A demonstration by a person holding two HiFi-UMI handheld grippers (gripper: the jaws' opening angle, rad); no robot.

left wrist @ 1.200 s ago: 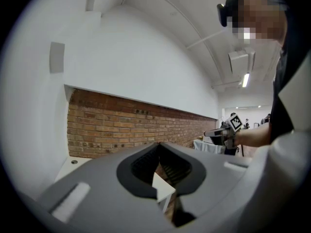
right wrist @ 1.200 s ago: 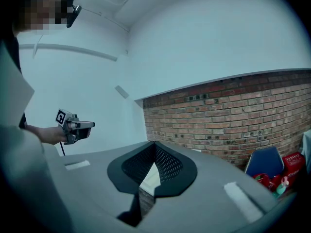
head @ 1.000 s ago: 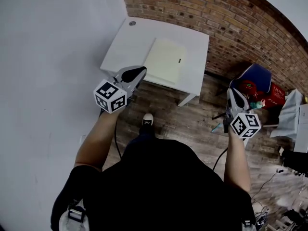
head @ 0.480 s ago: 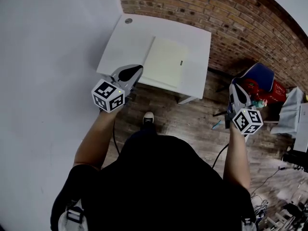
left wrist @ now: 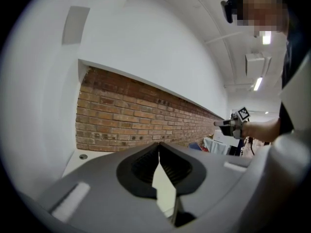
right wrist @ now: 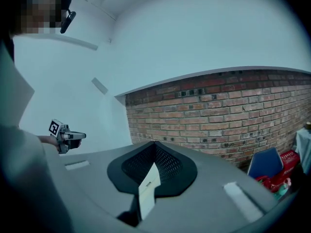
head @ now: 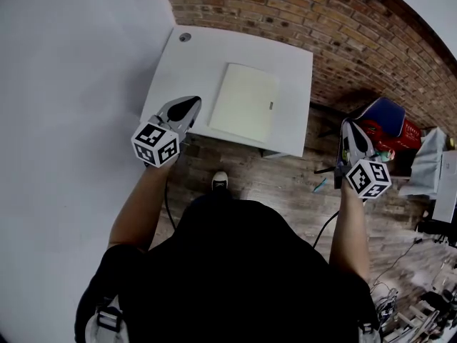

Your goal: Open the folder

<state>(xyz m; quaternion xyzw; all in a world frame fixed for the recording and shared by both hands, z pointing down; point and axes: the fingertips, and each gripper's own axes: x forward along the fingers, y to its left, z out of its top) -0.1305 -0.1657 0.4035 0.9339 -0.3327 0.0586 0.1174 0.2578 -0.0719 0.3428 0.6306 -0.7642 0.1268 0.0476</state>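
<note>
A pale cream folder (head: 246,111) lies closed and flat on the white table (head: 200,70), with a small dark clasp mark near its right edge. My left gripper (head: 191,103) hangs over the table's front left edge, just left of the folder and not touching it. Its jaws meet at the tip (left wrist: 159,144), shut on nothing. My right gripper (head: 348,126) is off the table to the right, above the wooden floor. Its jaws (right wrist: 155,143) also meet at the tip, with nothing between them.
A brick wall (head: 357,41) runs behind the table and a white wall (head: 71,84) stands at the left. A blue seat (head: 382,113) and a red basket (head: 403,138) sit on the floor at the right. The table has a round cable hole (head: 185,37) in its far left corner.
The table and folder have come nearer in the head view. My left gripper has moved forward to the table's front left edge, and the right has moved forward too. Both stay shut.
</note>
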